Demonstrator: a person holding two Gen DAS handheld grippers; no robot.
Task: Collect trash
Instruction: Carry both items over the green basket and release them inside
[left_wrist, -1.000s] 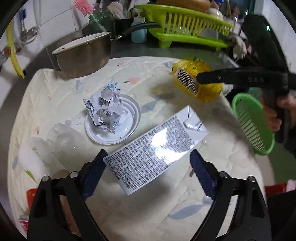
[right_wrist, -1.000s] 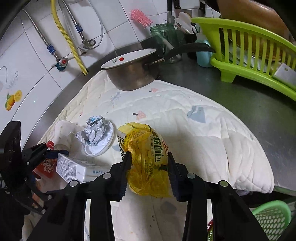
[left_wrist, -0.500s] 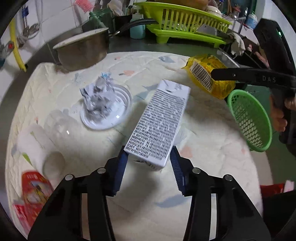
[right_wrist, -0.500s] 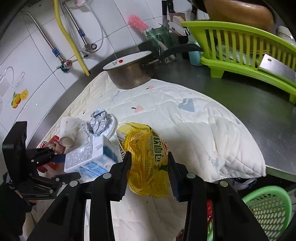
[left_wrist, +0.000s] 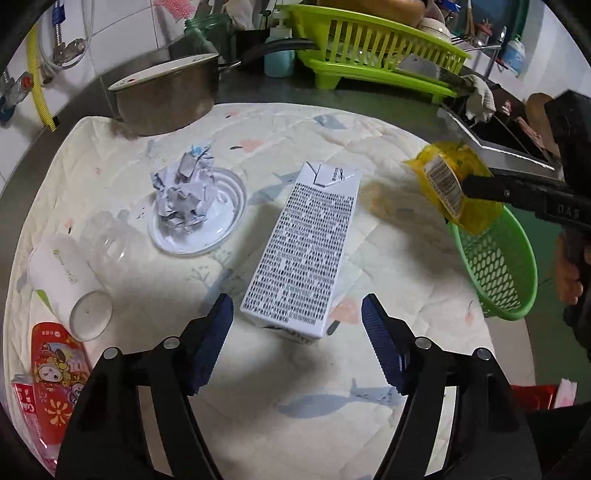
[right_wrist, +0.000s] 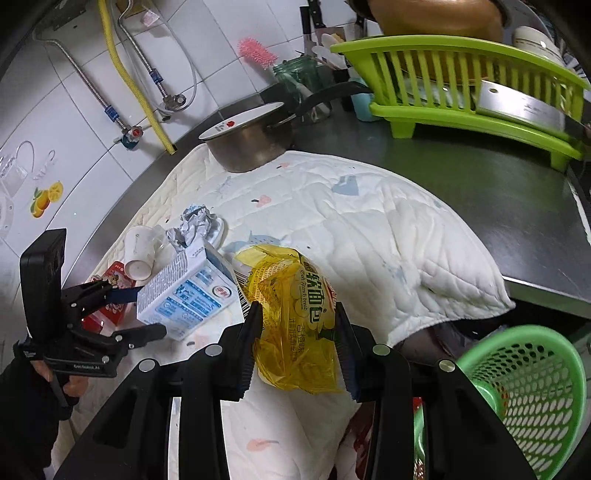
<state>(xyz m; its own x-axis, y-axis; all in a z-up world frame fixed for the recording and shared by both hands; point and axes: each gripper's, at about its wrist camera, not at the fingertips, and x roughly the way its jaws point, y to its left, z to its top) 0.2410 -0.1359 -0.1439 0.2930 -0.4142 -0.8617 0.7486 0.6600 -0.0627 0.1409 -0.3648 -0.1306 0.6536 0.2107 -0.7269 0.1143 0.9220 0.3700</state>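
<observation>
Now left tool (left_wrist: 297, 325) jaws opening, milk carton (left_wrist: 306, 251) released.

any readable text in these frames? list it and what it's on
"DAS": on the black right gripper, its arm.
"软面包": on the crinkled yellow plastic bread wrapper; its smaller print and barcode are unreadable.
White and blue milk carton: dense print, too small.
Red cartoon snack packet: lettering too blurred.

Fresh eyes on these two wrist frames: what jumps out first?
The crinkled yellow plastic snack bag clamped in the right gripper, near the green mesh basket at the counter edge. Next, the white printed milk carton lying on the quilted mat between the left gripper's opening jaws, pads clear of it.
</observation>
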